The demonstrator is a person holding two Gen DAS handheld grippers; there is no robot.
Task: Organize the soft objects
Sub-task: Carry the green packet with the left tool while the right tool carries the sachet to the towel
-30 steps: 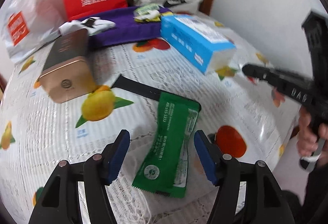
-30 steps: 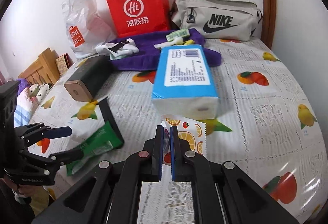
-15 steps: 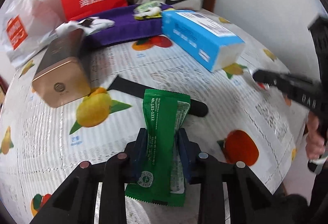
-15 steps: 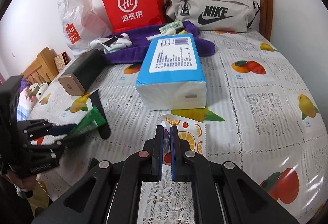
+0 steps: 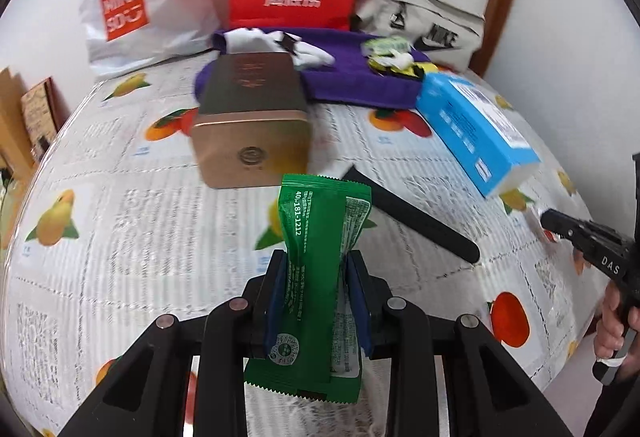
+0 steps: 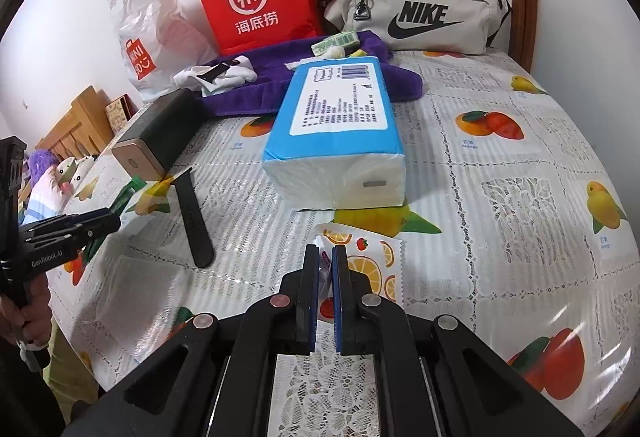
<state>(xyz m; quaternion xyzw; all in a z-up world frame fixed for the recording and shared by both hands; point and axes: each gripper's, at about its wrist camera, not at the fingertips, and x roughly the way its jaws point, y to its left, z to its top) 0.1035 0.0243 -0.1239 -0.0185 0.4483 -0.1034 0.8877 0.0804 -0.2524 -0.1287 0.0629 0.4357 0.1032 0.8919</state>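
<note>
a: now that my left gripper (image 5: 316, 297) has just closed on the green packet (image 5: 320, 261), it's pinched mid-length, clear of the gold box (image 5: 250, 129).

b: and right?

a: right gripper (image 6: 325, 277) clamped thin on the fruit-print sachet (image 6: 372, 257), near that box's side, holding it ready to sort.

1. The gold tin (image 5: 251, 141) lies straight ahead of the green packet (image 5: 320, 269), blocking that way.
2. The black strap (image 5: 416, 215) lies slanted just right of the packet.
3. The blue tissue pack (image 6: 336, 129) stands before the purple towel (image 6: 400, 81).
4. Bare tablecloth (image 6: 520, 205) lies open to the right of the tissue pack.
</note>
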